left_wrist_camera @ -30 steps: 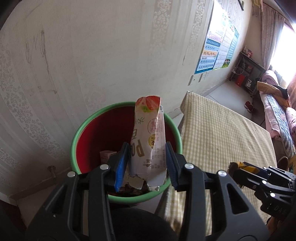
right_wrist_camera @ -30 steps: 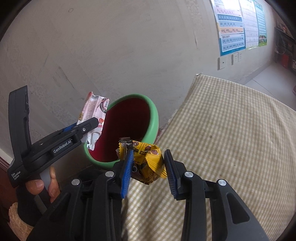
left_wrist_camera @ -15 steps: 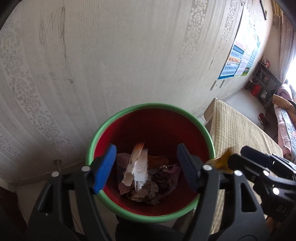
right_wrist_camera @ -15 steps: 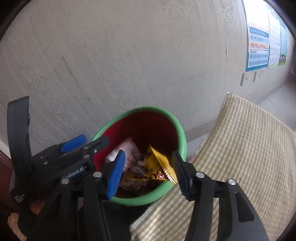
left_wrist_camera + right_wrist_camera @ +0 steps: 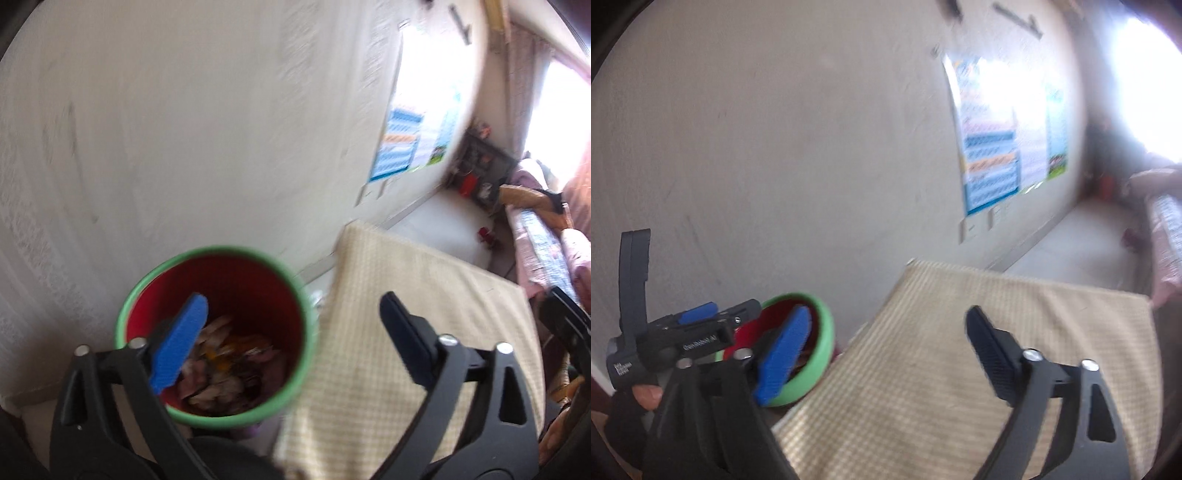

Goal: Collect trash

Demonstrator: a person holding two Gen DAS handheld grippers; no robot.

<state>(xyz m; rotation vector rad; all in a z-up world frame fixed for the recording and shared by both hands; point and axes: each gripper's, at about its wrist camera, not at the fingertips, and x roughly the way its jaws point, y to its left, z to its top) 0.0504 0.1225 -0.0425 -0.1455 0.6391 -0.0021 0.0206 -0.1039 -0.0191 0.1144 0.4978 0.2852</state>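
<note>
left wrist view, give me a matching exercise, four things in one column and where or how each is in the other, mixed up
Things:
1. bin
2. wrappers
3. checked cloth
4. left gripper

Place or state:
a. spread flat to the right of the bin
b. heaped at the bottom of the red inside
c. jaws wide apart, nothing between them
d. standing by the wall, green rim

Pairs: 1-d, 2-b, 3-a, 4-c

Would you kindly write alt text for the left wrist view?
Blurred fisheye view: the open, empty left tongs hang above a red bin with a green rim, holding crumpled wrappers. The bin stands between a pale wall and a checked cloth.
</note>
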